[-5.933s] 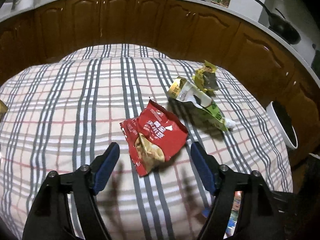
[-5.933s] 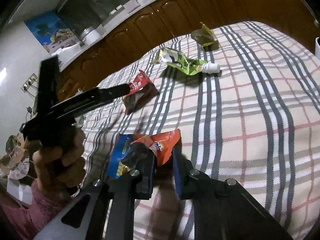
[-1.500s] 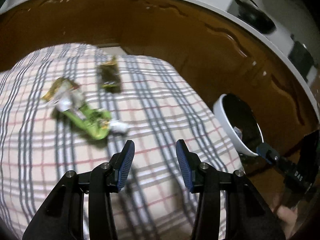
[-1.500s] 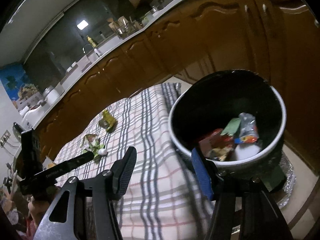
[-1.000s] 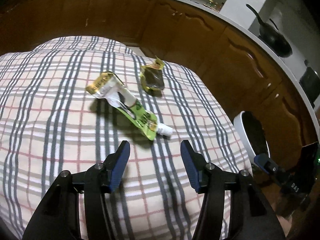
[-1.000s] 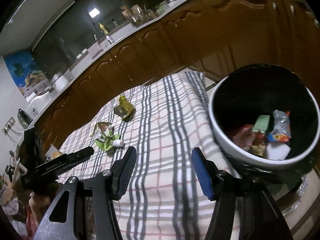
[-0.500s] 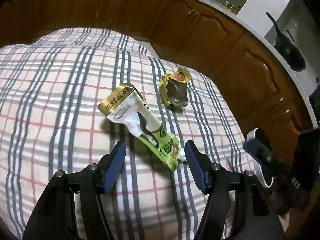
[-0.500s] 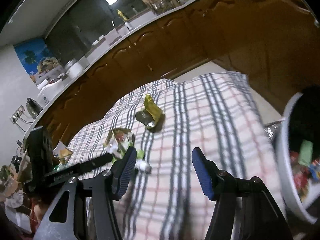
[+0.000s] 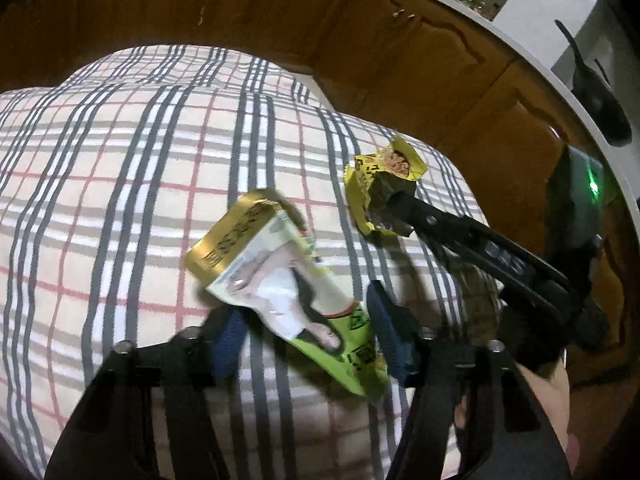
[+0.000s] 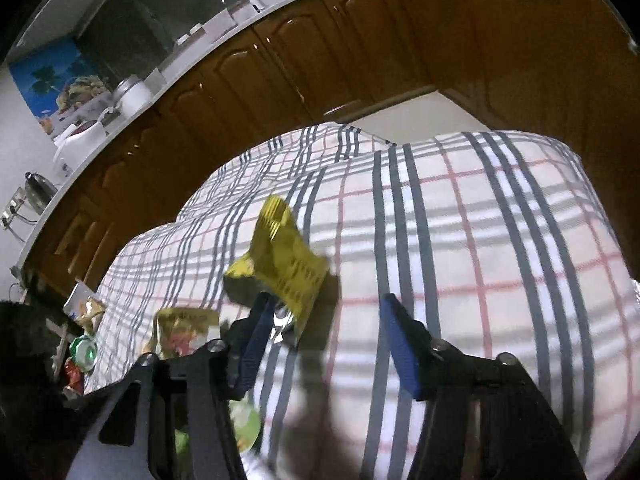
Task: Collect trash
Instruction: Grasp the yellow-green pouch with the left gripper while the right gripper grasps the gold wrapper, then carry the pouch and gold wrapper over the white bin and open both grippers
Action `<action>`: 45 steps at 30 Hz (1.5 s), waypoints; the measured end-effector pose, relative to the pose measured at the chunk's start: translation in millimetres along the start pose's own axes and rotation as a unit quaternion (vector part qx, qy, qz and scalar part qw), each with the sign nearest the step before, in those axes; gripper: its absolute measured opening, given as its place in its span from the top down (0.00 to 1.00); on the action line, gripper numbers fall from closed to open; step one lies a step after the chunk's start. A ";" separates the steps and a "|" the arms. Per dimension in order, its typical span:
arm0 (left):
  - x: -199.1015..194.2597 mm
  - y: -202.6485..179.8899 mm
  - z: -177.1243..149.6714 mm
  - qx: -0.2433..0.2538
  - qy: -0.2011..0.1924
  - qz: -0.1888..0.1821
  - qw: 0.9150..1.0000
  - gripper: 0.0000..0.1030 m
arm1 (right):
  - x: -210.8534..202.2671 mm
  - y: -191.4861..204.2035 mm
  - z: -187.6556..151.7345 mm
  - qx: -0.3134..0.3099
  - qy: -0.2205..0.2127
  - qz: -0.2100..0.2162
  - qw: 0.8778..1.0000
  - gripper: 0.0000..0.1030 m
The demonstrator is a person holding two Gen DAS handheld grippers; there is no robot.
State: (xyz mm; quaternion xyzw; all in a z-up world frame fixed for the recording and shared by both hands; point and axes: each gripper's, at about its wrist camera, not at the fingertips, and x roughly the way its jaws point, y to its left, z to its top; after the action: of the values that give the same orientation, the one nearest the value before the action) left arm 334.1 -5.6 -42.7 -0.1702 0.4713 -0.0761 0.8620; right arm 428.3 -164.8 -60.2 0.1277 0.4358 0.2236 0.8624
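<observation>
The left tool (image 9: 306,330) is open wide, and its two blue fingers (image 9: 386,330) sit on each side of a long green, white and gold squeeze pouch (image 9: 280,288). The pouch lies flat on the checked cloth that covers the table (image 9: 120,168). Its gold end points away from the tool and its green end lies low between the fingers. The fingers are not pressing on it.

The right tool (image 10: 326,338) is open wide too. Its left blue finger (image 10: 258,334) is at the near corner of a crumpled yellow wrapper (image 10: 282,262). I cannot tell if it touches the wrapper. The right finger stands well apart over bare cloth. In the left camera's view the same yellow wrapper (image 9: 380,188) shows its dark inside, and the black arm of the right tool (image 9: 472,240) reaches in from the right up to it.

The two pieces of trash lie near each other but do not touch. The right tool's arm crosses close by the left tool's right finger.

Behind the table run shiny brown wooden cupboards (image 9: 360,40) with a pale top. A dark pan (image 9: 600,100) sits up there on the right. In the right camera's view a white kettle (image 10: 80,144) and a blue picture (image 10: 56,80) are on the far side. More small packets (image 10: 86,308) lie at the left edge of the cloth, too blurry to name.
</observation>
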 end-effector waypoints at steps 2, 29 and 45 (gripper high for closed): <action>-0.8 -3.8 -1.2 0.010 -0.003 -0.004 1.000 0.68 | -0.4 -1.3 3.9 -0.001 -0.002 -0.008 1.000 1.00; -45.5 -125.5 -61.6 0.171 0.000 -0.114 0.979 0.81 | -208.3 -52.7 -107.9 0.057 -0.127 -0.045 0.989 1.00; -44.5 -193.6 -78.0 0.233 0.021 -0.159 0.959 0.81 | -270.2 -102.4 -149.0 0.105 -0.166 -0.114 0.974 1.00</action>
State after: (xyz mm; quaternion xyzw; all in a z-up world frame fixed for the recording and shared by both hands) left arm 250.2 -190.0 24.1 -0.0353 0.4253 -0.3232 0.8446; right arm 195.3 -384.2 -2.6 0.2024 0.3191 0.0523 0.9244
